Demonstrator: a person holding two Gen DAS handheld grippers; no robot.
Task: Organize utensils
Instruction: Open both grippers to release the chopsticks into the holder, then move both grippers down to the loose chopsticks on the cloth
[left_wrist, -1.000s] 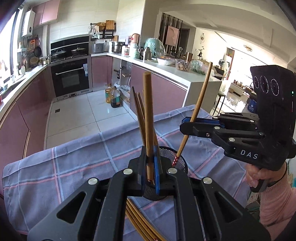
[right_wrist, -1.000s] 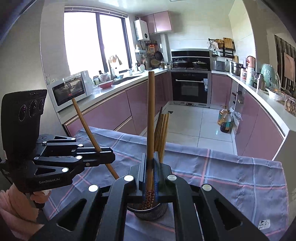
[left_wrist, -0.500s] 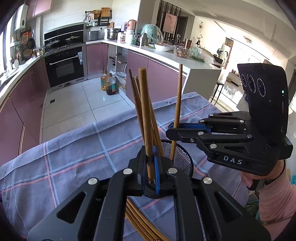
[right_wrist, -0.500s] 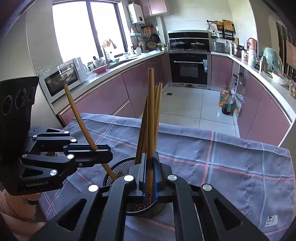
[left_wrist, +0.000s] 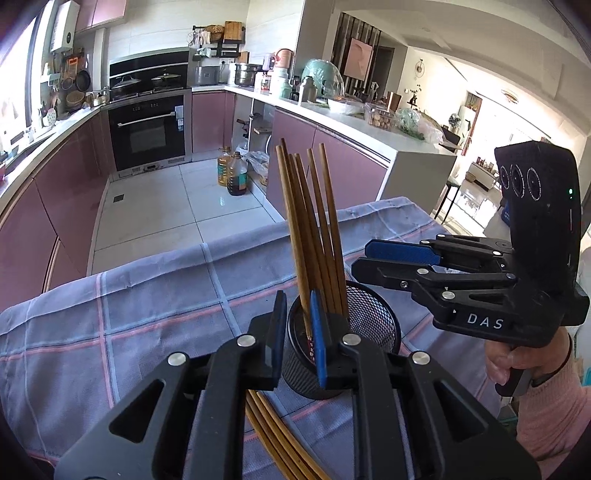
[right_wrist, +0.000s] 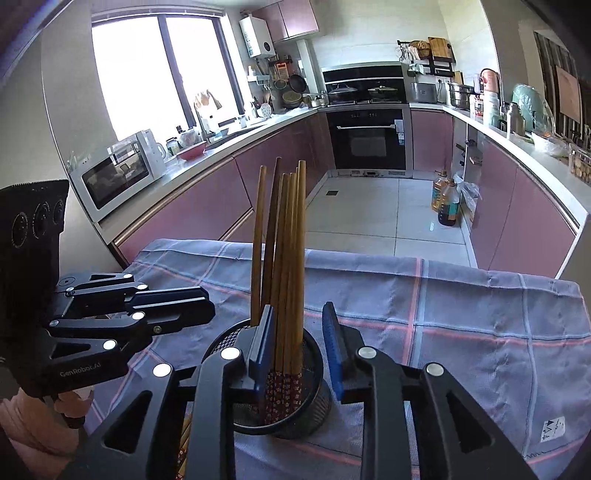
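A black mesh cup (left_wrist: 373, 314) (right_wrist: 314, 413) stands on the checked cloth and holds several wooden chopsticks (left_wrist: 314, 229) (right_wrist: 288, 258) upright. My left gripper (left_wrist: 298, 336) is open, its blue pads astride the cup's near rim, holding nothing. My right gripper (right_wrist: 297, 347) is open over the cup with the chopsticks standing between its pads; it also shows in the left wrist view (left_wrist: 399, 258) to the right of the cup. More chopsticks (left_wrist: 280, 443) lie on the cloth under my left gripper.
The purple checked cloth (left_wrist: 147, 314) (right_wrist: 461, 332) covers the table, whose far edge drops to the kitchen floor. Counters and an oven (left_wrist: 147, 129) lie beyond. The person's hand in a pink sleeve (left_wrist: 546, 406) holds the right gripper.
Both grippers were shut on one chopstick each; they lowered them into the mesh cup and opened. Both chopsticks now stand in the cup with the others.
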